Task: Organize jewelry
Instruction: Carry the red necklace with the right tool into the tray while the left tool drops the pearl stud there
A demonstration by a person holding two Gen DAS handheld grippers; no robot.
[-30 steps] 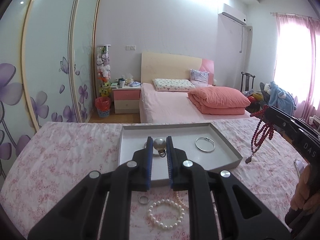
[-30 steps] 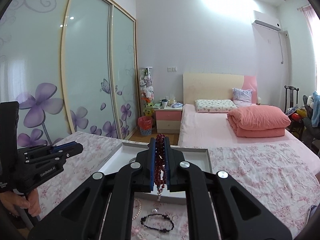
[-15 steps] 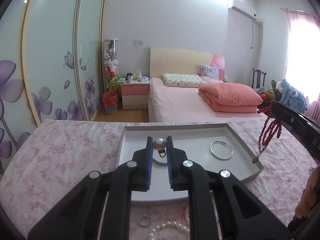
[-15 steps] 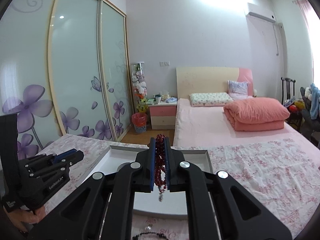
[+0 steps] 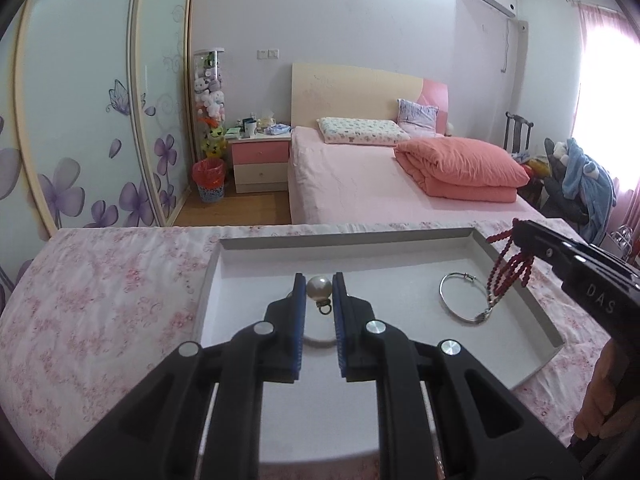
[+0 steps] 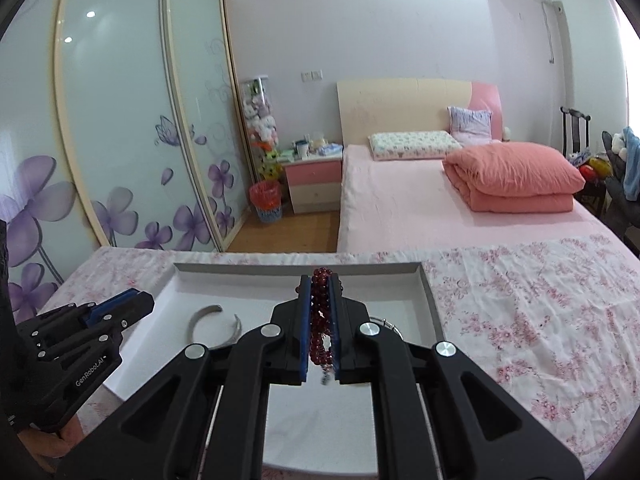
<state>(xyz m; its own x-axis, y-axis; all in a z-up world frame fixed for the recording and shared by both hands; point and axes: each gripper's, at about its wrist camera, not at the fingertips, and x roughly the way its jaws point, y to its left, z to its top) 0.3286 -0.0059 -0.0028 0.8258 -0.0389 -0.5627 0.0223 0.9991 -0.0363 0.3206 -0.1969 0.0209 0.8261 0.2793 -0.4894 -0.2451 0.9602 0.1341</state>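
Note:
A grey tray (image 5: 516, 288) lies on the floral cloth; it also shows in the right wrist view (image 6: 430, 300). My left gripper (image 5: 319, 286) is shut on a large pearl pendant (image 5: 318, 288) and holds it over the tray's left part. My right gripper (image 6: 320, 300) is shut on a dark red bead strand (image 6: 319, 320) that hangs over the tray. The strand (image 5: 510, 270) dangles above a closed silver bangle (image 5: 460, 298). An open silver cuff (image 6: 214, 326) lies in the tray below the left gripper (image 6: 132, 302).
The table is covered by a pink floral cloth (image 6: 540, 320). Behind it stand a pink bed (image 5: 380, 192) with a folded quilt, a nightstand (image 5: 262, 164) and sliding wardrobe doors (image 5: 92, 120).
Both grippers have moved forward over the tray with their loads. The ring, pearl bracelet and black bracelet on the cloth have dropped out of view. The red strand now hangs over the bangle.

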